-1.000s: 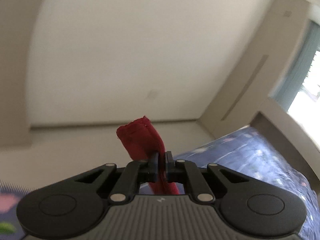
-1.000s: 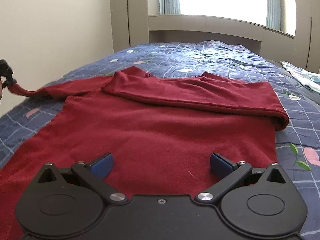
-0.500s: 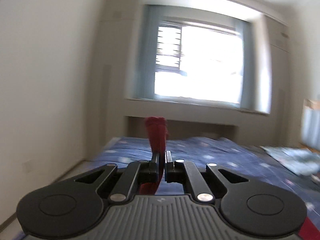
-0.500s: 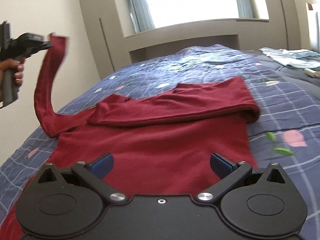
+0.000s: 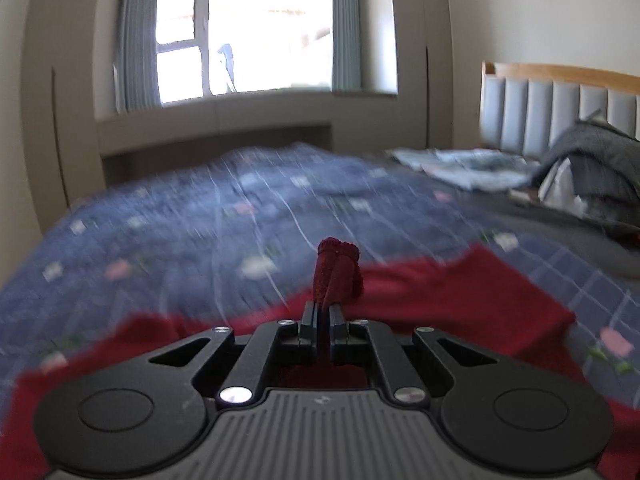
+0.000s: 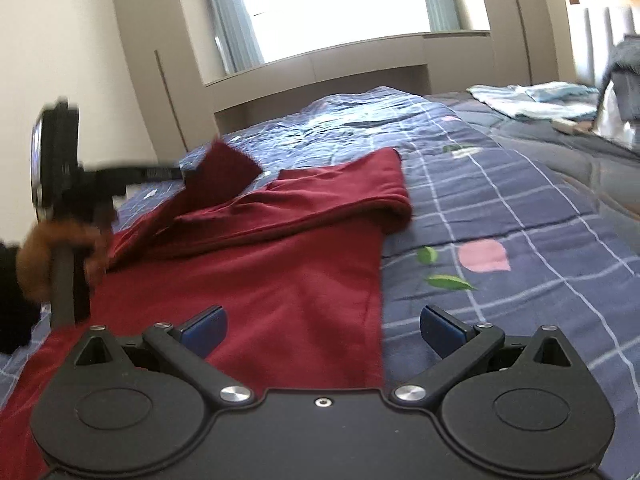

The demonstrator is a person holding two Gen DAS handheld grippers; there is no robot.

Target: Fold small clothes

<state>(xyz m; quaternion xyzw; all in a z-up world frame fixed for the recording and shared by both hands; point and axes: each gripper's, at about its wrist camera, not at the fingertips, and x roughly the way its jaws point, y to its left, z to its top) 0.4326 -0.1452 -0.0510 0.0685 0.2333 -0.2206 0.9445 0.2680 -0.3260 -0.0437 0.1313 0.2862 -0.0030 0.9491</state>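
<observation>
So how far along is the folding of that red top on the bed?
Partway. One sleeve already lies folded across the red top. In hand: the left claw is shut on the other sleeve's cuff and holds it over the top. The right claw hangs open above the lower part, holding nothing. Left: lay this sleeve down, then fold the body. More clothes wait near the headboard.

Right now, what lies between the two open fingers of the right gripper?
In the right wrist view, the right gripper is open over the red garment; its right side edge and a strip of the blue quilt lie between the fingers. Nothing is gripped.
</observation>
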